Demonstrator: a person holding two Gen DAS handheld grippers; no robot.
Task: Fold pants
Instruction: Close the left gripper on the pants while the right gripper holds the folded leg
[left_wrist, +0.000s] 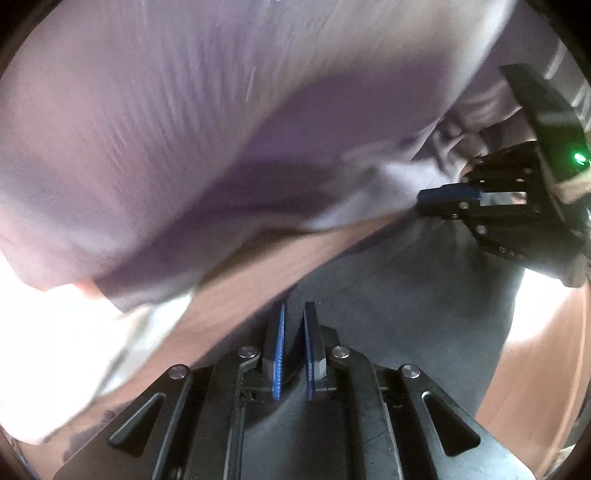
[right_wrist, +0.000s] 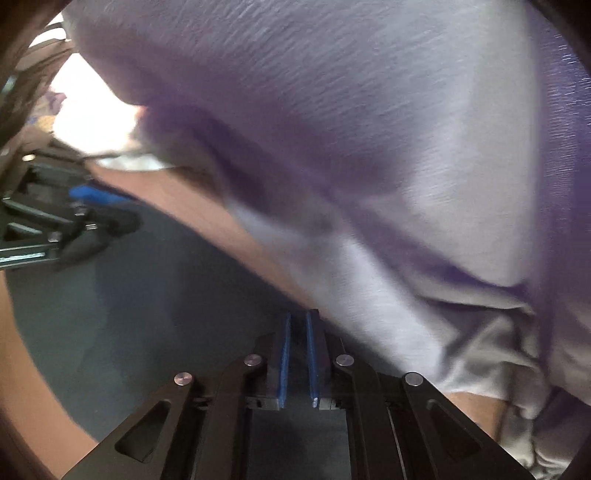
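Both claws look nearly closed: the left claw (left_wrist: 293, 345) pinches dark grey pants (left_wrist: 388, 295) cloth, the right claw (right_wrist: 298, 350) probably likewise, though its grip is unclear. This suggests a shared edge lifted for folding. Lavender fabric (right_wrist: 332, 129) crowds above; brown worktop (left_wrist: 258, 273) is free between.

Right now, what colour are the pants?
Pale lilac-purple pants, plain; best seen in the right wrist view.
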